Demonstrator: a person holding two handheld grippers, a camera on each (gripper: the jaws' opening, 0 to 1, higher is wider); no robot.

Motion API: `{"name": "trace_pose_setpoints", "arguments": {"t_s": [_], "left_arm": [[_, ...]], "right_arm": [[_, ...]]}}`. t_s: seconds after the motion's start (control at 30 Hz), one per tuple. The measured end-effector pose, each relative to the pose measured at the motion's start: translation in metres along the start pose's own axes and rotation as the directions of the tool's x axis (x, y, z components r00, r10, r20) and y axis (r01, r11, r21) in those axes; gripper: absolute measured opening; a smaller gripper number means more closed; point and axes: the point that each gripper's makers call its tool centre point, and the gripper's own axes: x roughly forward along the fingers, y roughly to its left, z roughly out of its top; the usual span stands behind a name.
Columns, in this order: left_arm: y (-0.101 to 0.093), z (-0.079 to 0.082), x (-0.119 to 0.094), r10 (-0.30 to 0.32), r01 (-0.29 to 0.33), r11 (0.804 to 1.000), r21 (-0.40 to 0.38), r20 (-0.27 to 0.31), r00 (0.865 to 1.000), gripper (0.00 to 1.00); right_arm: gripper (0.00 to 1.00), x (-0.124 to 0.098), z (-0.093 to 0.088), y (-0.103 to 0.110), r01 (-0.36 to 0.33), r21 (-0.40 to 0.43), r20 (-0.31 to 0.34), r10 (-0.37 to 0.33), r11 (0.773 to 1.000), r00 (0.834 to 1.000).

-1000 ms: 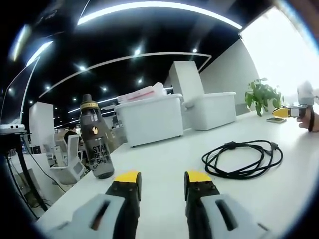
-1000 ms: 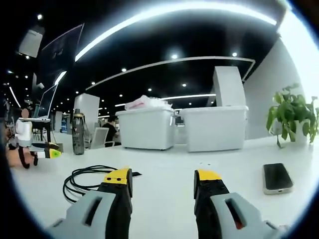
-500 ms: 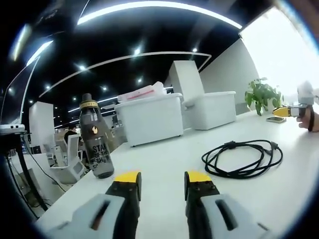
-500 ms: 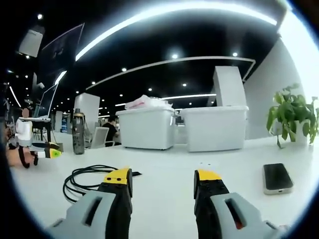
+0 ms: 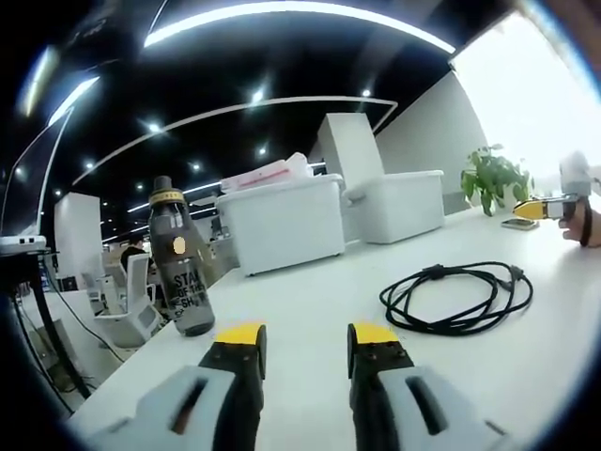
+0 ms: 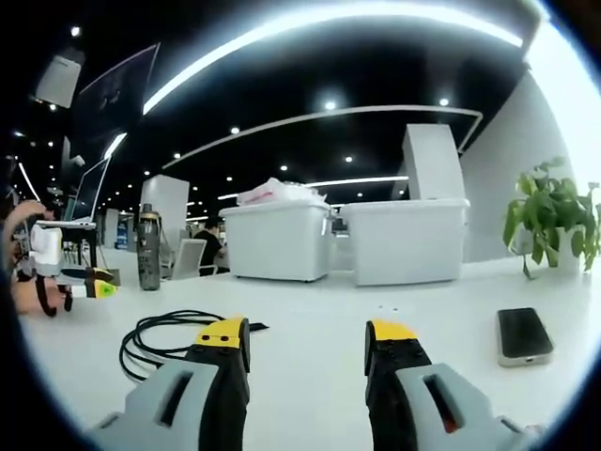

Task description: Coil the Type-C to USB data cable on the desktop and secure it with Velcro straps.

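Black against the white desk (image 5: 310, 291), the cable (image 5: 457, 299) is seen lying in a loose, uneven loop at the right of the left gripper view, and again at lower left of the right gripper view (image 6: 161, 340), partly hidden behind that view's left jaw. Both ends appear to lie along the far side of the loop, though the plugs are too small to be told apart. No Velcro strap can be made out in either view.

The left gripper (image 5: 304, 336) is held with its jaws apart and nothing between them, low over the desk. The right gripper (image 6: 307, 334) is likewise held apart and empty. Neither is touching the cable.

The step in hand is judged to be the approach, with coiling not yet begun. It would best be done by one end being pinned near a plug while the loops are gathered evenly by the other gripper, so that the coil is kept flat and tight enough for a strap to be wrapped. Slack strands should be watched, since they may spring open.

A dark bottle (image 5: 180, 258) stands at left of the left gripper view; a phone (image 6: 522, 334) lies at lower right of the right gripper view. White bins (image 6: 277, 242) and a plant (image 6: 552, 218) are set along the far edge, under strip lights in a dark ceiling.
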Motion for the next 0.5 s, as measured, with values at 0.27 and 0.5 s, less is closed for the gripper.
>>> {"name": "trace_pose_setpoints", "arguments": {"t_s": [0.27, 0.5], "left_arm": [[0.0006, -0.0006, 0.0006, 0.000, 0.000, 1.000, 0.001, -0.003, 1.000, 0.36], [0.0012, -0.0009, 0.0014, 0.001, -0.001, 1.000, 0.001, -0.004, 1.000, 0.36]], "right_arm": [[0.48, 0.0003, -0.0002, 0.0009, -0.003, 0.001, -0.001, 0.003, 1.000, 1.000], [0.48, 0.0013, -0.0003, -0.0001, -0.002, 0.004, -0.002, 0.002, 1.000, 1.000]]}}
